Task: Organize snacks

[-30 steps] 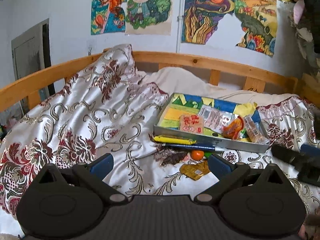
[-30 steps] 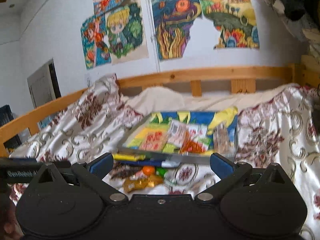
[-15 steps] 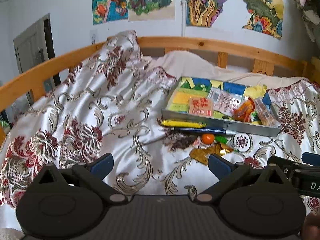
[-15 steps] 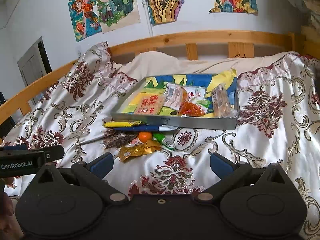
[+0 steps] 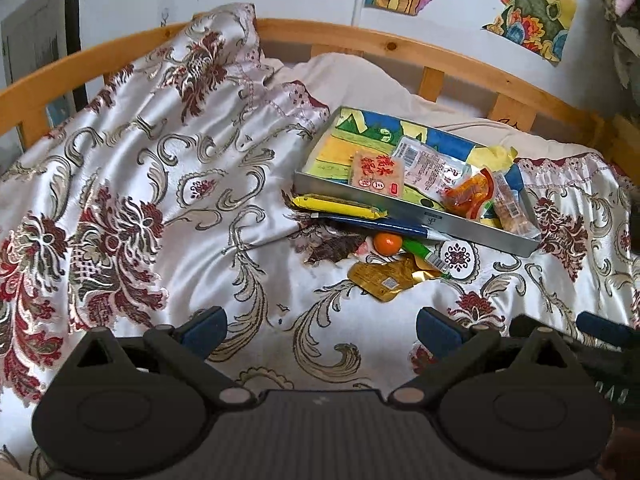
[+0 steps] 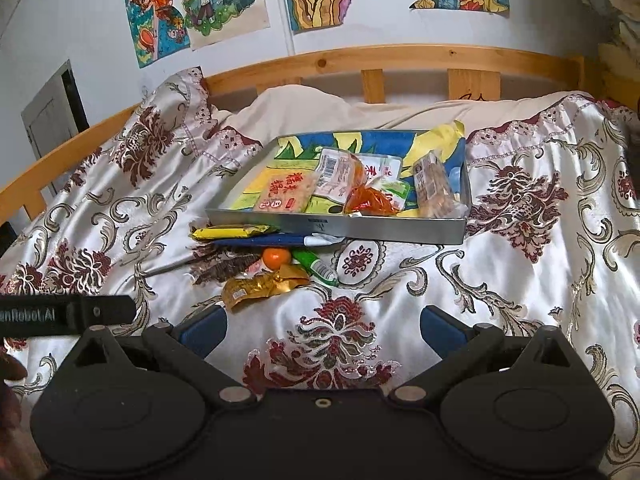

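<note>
A shallow metal tray (image 5: 416, 211) (image 6: 336, 227) with a colourful liner lies on the bed and holds several snack packets. In front of it lie loose snacks: a yellow bar (image 5: 338, 206) (image 6: 234, 232), a dark blue bar (image 5: 380, 225) (image 6: 260, 240), a small orange ball (image 5: 387, 243) (image 6: 276, 258), a green tube (image 5: 424, 253) (image 6: 314, 266) and a gold packet (image 5: 386, 278) (image 6: 260, 288). My left gripper (image 5: 320, 330) and right gripper (image 6: 322, 330) both stand open and empty, short of the loose snacks.
A patterned satin bedspread (image 5: 160, 200) (image 6: 540, 240) covers the bed in folds, bunched high at the left. A wooden bed rail (image 5: 400, 46) (image 6: 400, 60) runs behind the tray, under posters on the wall. The other gripper shows at each view's edge.
Both grippers have tilted down and moved closer to the bed; the tray and loose snacks now sit lower and larger in view. Nothing was grasped.
</note>
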The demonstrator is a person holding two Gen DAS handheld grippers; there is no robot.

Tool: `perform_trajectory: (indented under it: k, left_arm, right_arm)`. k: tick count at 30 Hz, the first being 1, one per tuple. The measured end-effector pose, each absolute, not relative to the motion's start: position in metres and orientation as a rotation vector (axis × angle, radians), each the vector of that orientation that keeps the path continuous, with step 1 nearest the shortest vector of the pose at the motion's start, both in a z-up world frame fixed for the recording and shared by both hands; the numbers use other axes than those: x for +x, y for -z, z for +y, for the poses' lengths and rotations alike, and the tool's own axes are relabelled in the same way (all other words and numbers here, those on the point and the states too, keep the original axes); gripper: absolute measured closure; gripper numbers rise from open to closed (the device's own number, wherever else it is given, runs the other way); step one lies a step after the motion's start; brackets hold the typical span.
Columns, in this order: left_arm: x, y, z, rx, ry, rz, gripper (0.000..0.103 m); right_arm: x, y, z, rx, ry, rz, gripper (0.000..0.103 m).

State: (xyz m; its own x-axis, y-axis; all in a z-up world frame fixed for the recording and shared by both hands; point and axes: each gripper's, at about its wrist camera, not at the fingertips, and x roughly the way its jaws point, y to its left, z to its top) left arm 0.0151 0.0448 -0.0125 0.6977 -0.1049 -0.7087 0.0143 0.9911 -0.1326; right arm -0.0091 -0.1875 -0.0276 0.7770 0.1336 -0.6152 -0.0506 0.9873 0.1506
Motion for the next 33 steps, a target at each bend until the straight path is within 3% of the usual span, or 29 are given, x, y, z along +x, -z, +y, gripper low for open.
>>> perform_trajectory:
  k: [13,24,33]
  left_arm:
    - [0.073,0.004,0.054,-0.022,0.080,0.725,0.000]
    - [0.108,0.032,0.073,-0.090,0.114,0.839,0.000]
    - [0.116,0.047,0.051,-0.043,0.258,0.865,0.000]
  right_arm:
    - [0.002,0.034,-0.186,0.094,-0.113,0.706,0.001]
    - [0.042,0.018,-0.170,-0.214,-0.356,0.636,0.001]
    - [0.081,0.031,-0.187,-0.261,-0.351,0.666,0.001]
